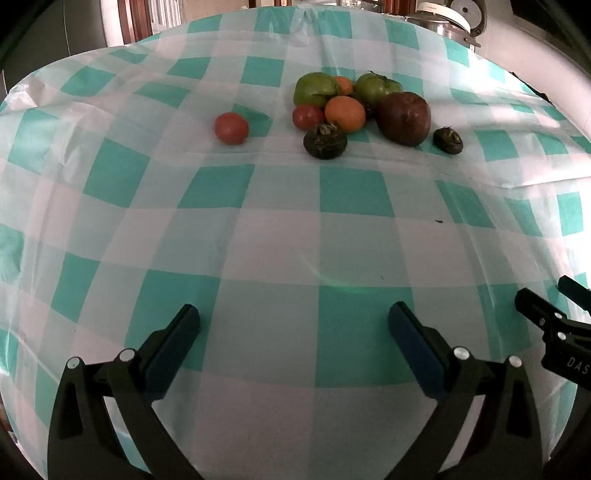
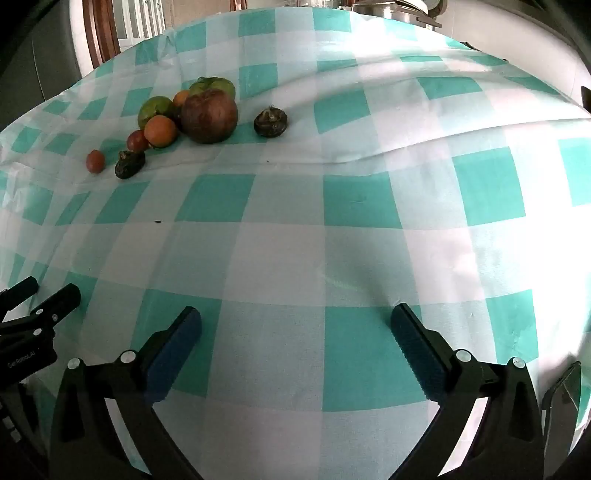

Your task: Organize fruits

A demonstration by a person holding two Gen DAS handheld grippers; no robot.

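Observation:
A cluster of fruit lies on the checked tablecloth (image 1: pixel 280 236): two green tomatoes (image 1: pixel 316 88), two oranges (image 1: pixel 345 113), a small red fruit (image 1: pixel 307 117), a large dark red-brown fruit (image 1: pixel 404 118) and a dark wrinkled one (image 1: pixel 325 141). A red fruit (image 1: pixel 231 128) lies apart to the left, another dark wrinkled one (image 1: pixel 448 140) to the right. My left gripper (image 1: pixel 293 314) is open and empty, well short of them. My right gripper (image 2: pixel 295 317) is open and empty; the large dark fruit (image 2: pixel 209 116) and the cluster sit far upper left in its view.
The right gripper's fingers (image 1: pixel 546 317) show at the left wrist view's right edge, and the left gripper's fingers (image 2: pixel 48 306) at the right wrist view's left edge. Kitchen appliances (image 1: pixel 450 14) stand beyond the table's far edge. A dark flat object (image 2: pixel 565 391) lies at lower right.

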